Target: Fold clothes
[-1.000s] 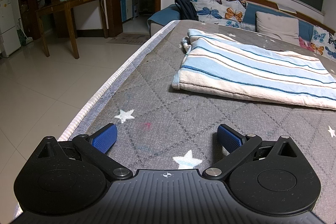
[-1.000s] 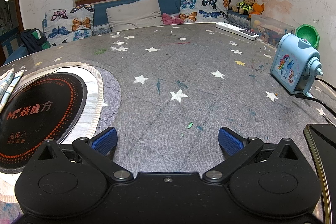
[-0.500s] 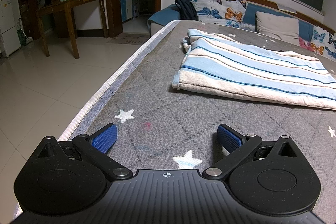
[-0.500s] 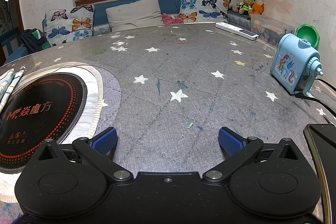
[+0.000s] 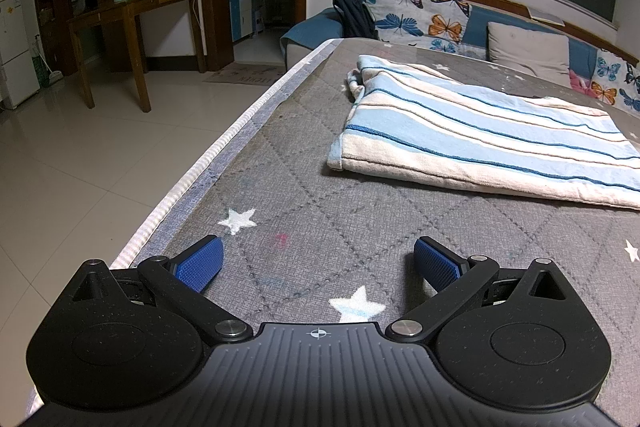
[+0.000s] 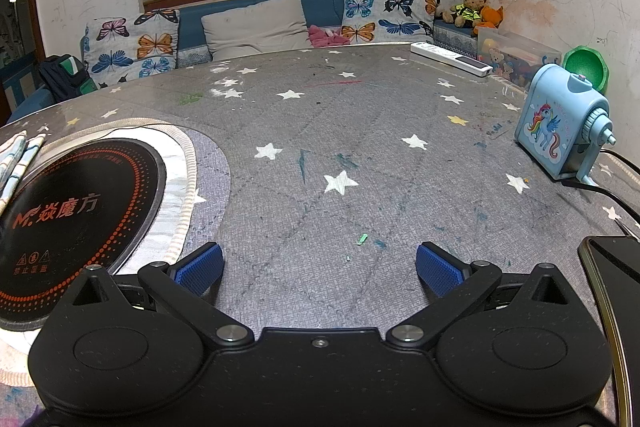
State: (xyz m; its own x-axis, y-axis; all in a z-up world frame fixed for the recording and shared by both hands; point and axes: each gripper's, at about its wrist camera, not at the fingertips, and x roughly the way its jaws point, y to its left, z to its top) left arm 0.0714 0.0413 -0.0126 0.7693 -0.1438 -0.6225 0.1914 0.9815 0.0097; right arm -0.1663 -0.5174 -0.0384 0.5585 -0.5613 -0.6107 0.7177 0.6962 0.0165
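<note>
Cloth [image 5: 480, 135], striped and folded, lies ahead-right of the left gripper [image 5: 316, 261], well apart; nothing lies between. Both it and the right gripper [image 6: 318, 261] are spread, empty. A phone [image 6: 612, 287], right, is cut off.

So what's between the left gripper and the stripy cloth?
Only bare grey quilted star-print cover, seen in the left wrist view, lies between the open left hand-held gripper and the blue-and-cream striped folded cloth.

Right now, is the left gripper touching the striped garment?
Apart. The left wrist view shows the left gripper open, with bare grey star-print table cover between its fingertips and the striped garment.
</note>
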